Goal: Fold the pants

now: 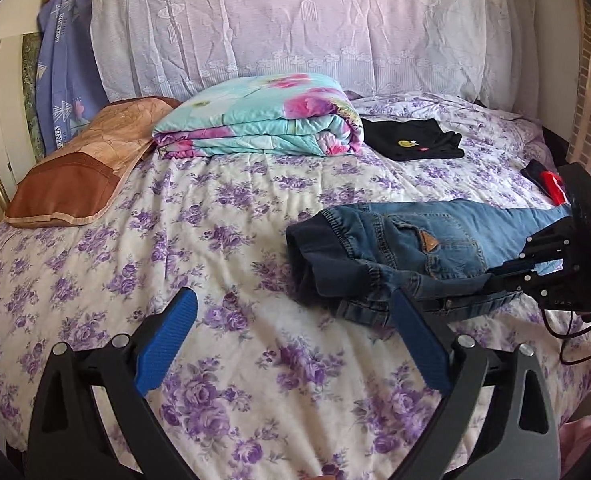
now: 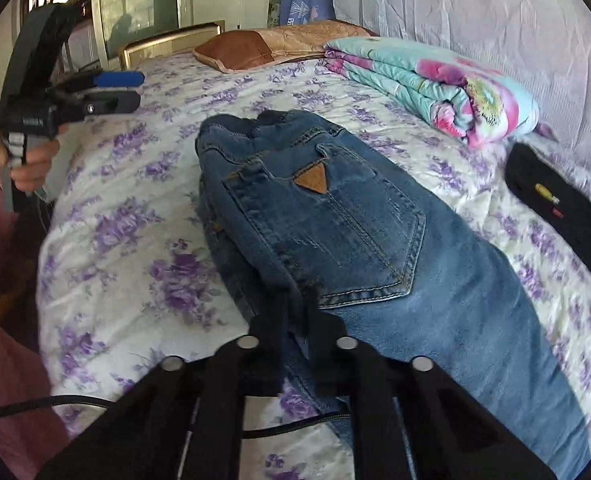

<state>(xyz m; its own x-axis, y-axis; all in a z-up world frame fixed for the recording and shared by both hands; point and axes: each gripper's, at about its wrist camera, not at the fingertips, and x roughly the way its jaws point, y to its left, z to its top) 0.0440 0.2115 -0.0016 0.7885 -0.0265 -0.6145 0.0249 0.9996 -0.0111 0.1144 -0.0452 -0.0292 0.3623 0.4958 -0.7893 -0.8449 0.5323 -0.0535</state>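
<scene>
Blue jeans lie on the flowered bedspread, back pocket and brown leather patch facing up, waistband toward the left. In the right wrist view the jeans fill the centre, and a leg runs to the lower right. My right gripper is shut on a fold of denim at the near edge. From the left wrist it shows as the right gripper at the jeans' lower edge. My left gripper is open with nothing between its blue pads, just short of the waistband; across the bed a hand holds this left gripper above the cover.
A folded floral quilt and a brown pillow lie toward the lace-draped headboard. A black garment sits beyond the jeans, and a red and black item lies at the right edge. A cable trails across the bed's near side.
</scene>
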